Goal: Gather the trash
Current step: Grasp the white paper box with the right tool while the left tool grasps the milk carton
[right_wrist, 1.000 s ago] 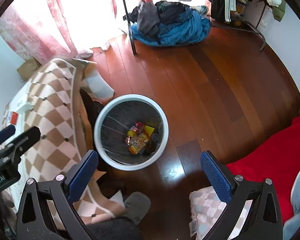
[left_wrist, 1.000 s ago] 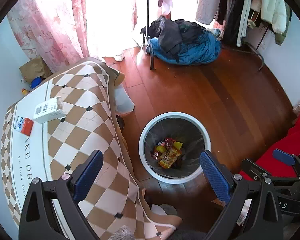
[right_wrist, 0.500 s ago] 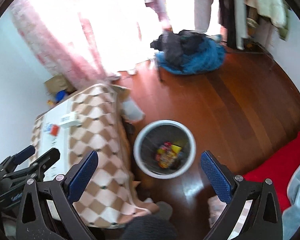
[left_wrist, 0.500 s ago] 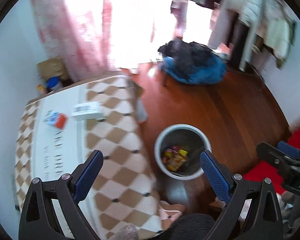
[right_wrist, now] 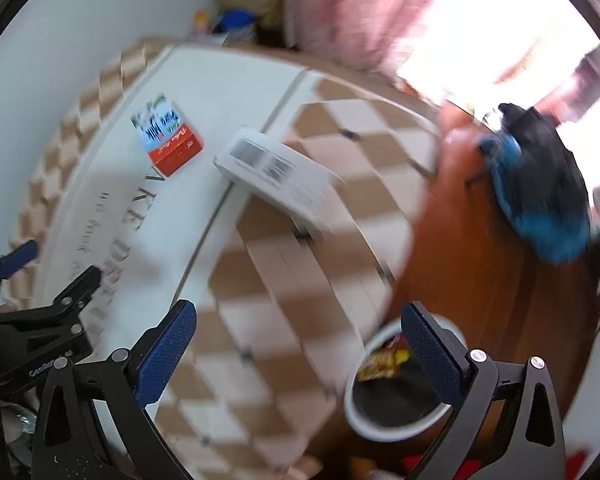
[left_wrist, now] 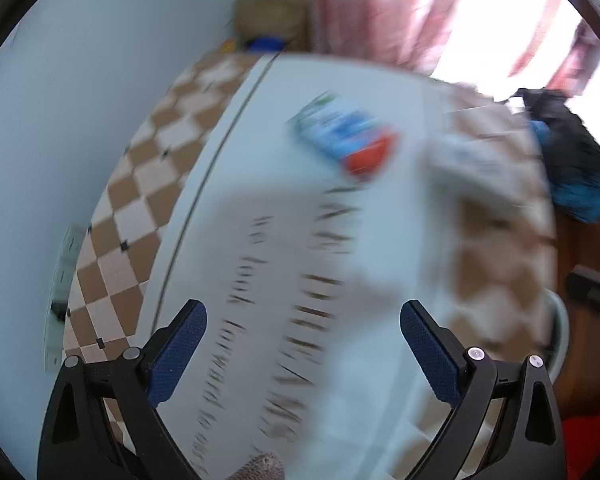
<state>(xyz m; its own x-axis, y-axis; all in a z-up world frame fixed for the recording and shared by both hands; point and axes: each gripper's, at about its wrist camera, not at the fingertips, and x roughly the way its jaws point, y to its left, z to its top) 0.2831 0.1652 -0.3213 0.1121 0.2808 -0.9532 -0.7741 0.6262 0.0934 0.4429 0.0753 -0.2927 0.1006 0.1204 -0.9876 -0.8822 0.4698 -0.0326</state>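
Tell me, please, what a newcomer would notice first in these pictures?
Probably the blue and red carton lying on the white middle of the checked tablecloth, with a white barcoded box beside it. Next, the white trash bin on the wooden floor, already holding bright wrappers.

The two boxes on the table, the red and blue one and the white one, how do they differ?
The red and blue carton is colourful, with printed lettering; the white box is plain apart from black barcodes. The carton looks smaller, the white box longer. The carton lies on the white centre of the tablecloth; the white box straddles its checked border. Both lie flat, untouched.
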